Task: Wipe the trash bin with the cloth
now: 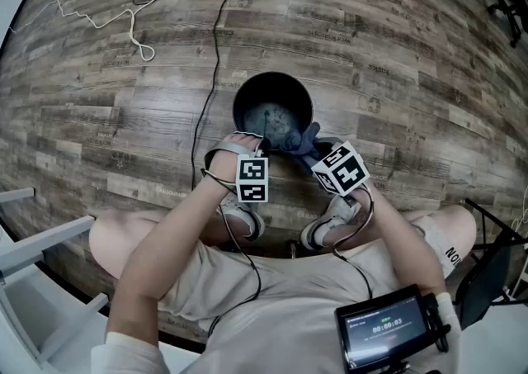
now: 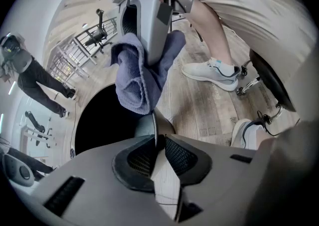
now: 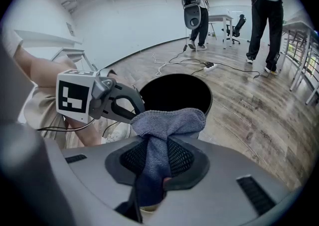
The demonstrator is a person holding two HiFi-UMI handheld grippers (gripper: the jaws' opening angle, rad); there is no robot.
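- The floor [image 1: 396, 59] is worn grey-brown wood planking.
- The trash bin [image 1: 285, 87] stands on it just ahead of the person's shoes [image 1: 241, 217]. It is round, black and thin-rimmed, with a dark inside and a scuffed bottom.
- The left tongs [image 2: 155, 140] are almost closed, pinching the bin's thin near rim.
- The right tongs [image 3: 159, 147] are clamped on the cloth [image 3: 167, 120].
- The cloth is blue-grey, soft, nubbly terry, bunched in folds at the bin's near rim.

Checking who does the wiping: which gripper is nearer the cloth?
Right. The right gripper is shut on the cloth; the left gripper clamps the rim of the trash bin, just beside the cloth.
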